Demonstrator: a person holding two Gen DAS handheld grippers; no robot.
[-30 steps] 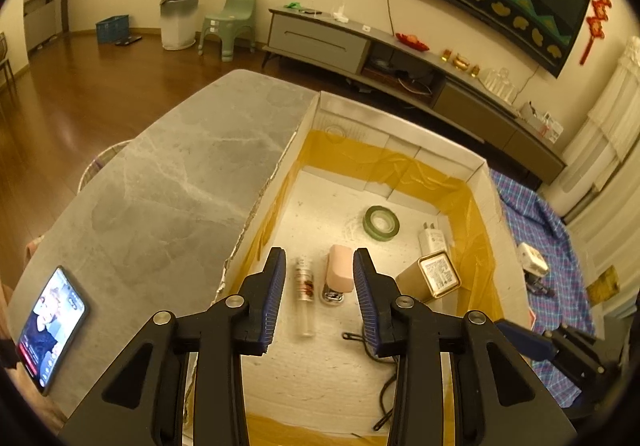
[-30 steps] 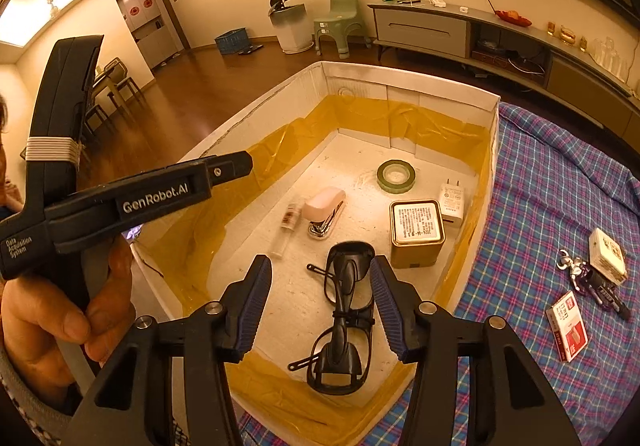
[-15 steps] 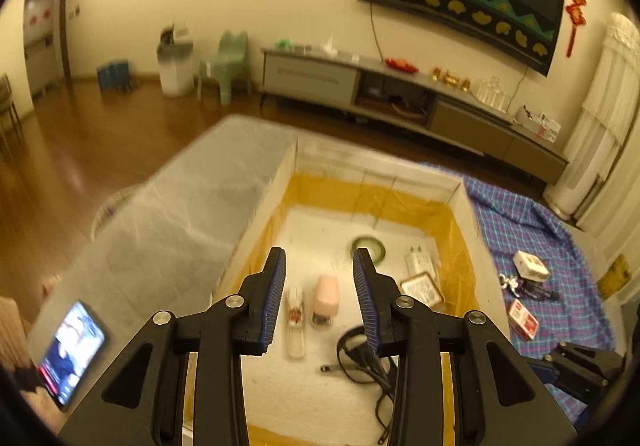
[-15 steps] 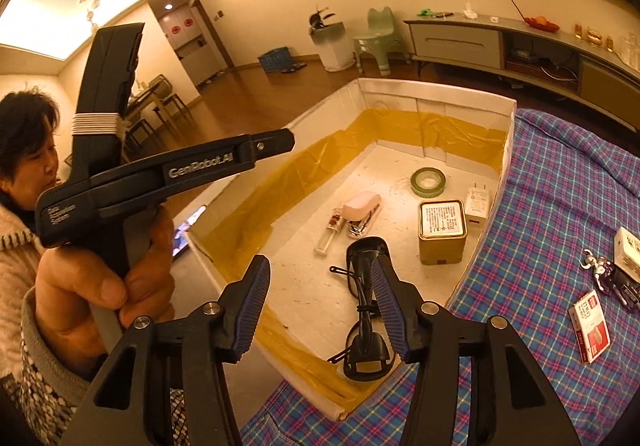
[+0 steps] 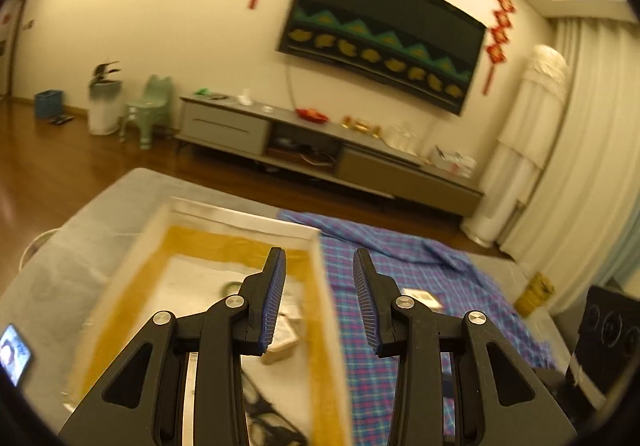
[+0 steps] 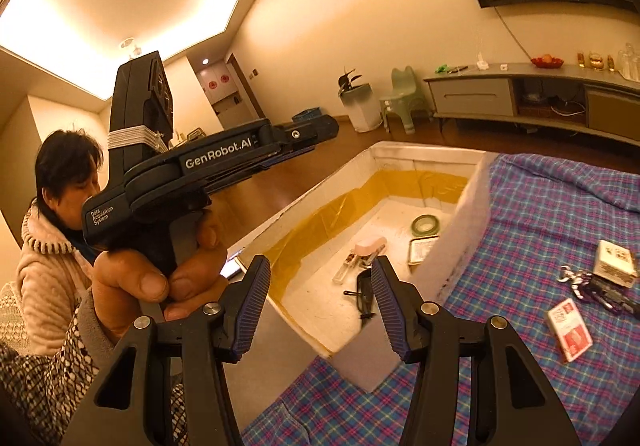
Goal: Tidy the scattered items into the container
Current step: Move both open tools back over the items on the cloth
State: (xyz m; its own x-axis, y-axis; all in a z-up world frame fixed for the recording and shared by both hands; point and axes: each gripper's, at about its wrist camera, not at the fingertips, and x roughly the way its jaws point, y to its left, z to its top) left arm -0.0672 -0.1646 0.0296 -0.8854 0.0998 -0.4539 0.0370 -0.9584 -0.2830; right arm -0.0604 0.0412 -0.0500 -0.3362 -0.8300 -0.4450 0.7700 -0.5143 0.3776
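Observation:
The white box, lined with yellow tape, holds black glasses, a glass vial, a pink stapler, a gold tin and a green tape roll. On the plaid cloth to its right lie a red-and-white packet, keys and a small white box. My right gripper hangs open and empty above the box's near corner. My left gripper is open and empty too, raised over the box's right wall, with the small white box beyond it.
A person in a fleece jacket sits at the left, one hand holding the left gripper. A lit phone lies on the grey table left of the box. A TV cabinet stands behind.
Both grippers have risen and drawn back from the box. The left view has swung right, from the box's inside to its right wall and the cloth. The glasses stay lying in the box.

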